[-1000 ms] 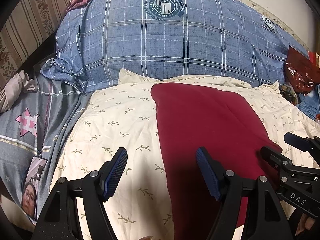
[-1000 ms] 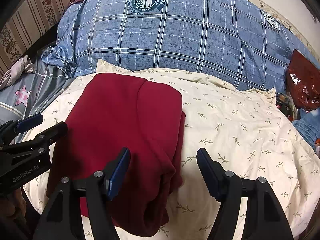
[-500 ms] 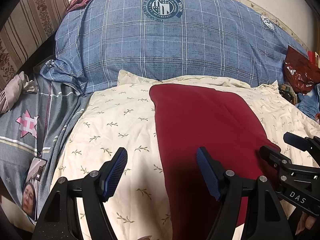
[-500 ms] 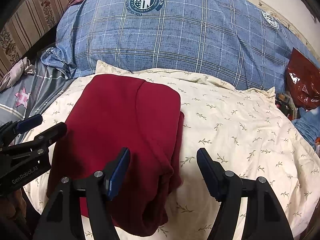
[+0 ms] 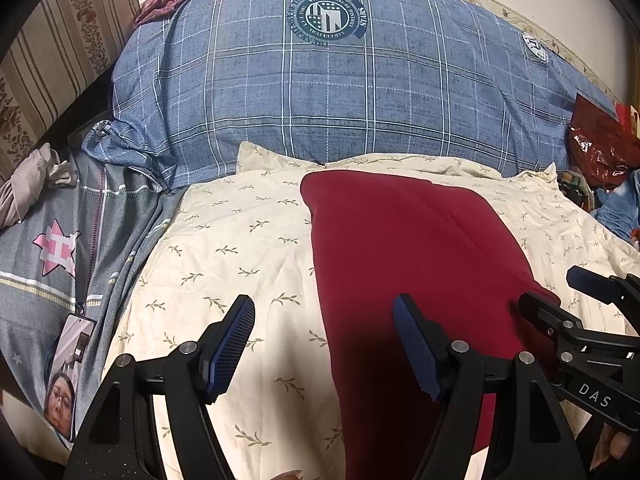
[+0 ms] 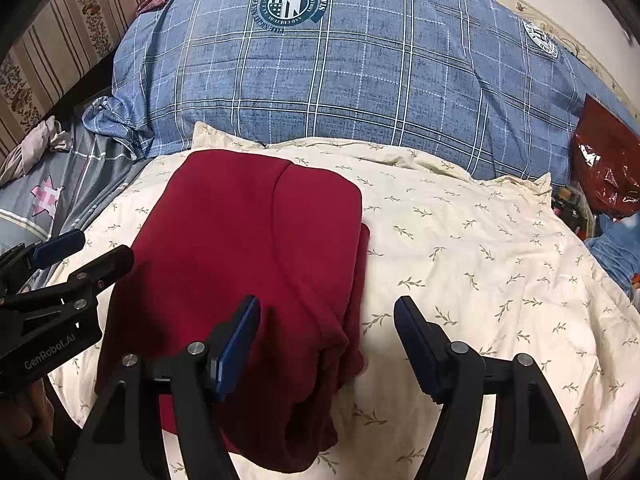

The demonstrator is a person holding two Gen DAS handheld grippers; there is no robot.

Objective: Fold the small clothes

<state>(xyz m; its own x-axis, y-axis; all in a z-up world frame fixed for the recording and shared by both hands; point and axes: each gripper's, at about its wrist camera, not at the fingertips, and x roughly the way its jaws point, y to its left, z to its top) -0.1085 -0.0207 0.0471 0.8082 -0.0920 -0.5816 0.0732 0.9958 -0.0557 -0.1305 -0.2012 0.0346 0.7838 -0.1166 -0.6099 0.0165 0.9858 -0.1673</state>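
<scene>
A dark red garment (image 5: 408, 256) lies folded into a long rectangle on a cream leaf-print pillow (image 5: 240, 248). In the right wrist view the garment (image 6: 248, 248) shows layered folds along its right edge. My left gripper (image 5: 324, 344) is open and empty, hovering over the garment's left edge near its front end. My right gripper (image 6: 326, 340) is open and empty, over the garment's right front corner. Each gripper also shows at the edge of the other's view: the right one (image 5: 560, 304) and the left one (image 6: 80, 252).
A large blue plaid pillow (image 5: 340, 92) lies behind the cream pillow. A grey star-print cover (image 5: 56, 248) with a photo ID card (image 5: 68, 376) lies at the left. A red plastic bag (image 5: 600, 148) sits at the far right. A striped headboard (image 5: 48, 52) stands at the back left.
Almost nothing: both grippers stay open over the garment's near end, and the views shift only very slightly. The garment has not moved.
</scene>
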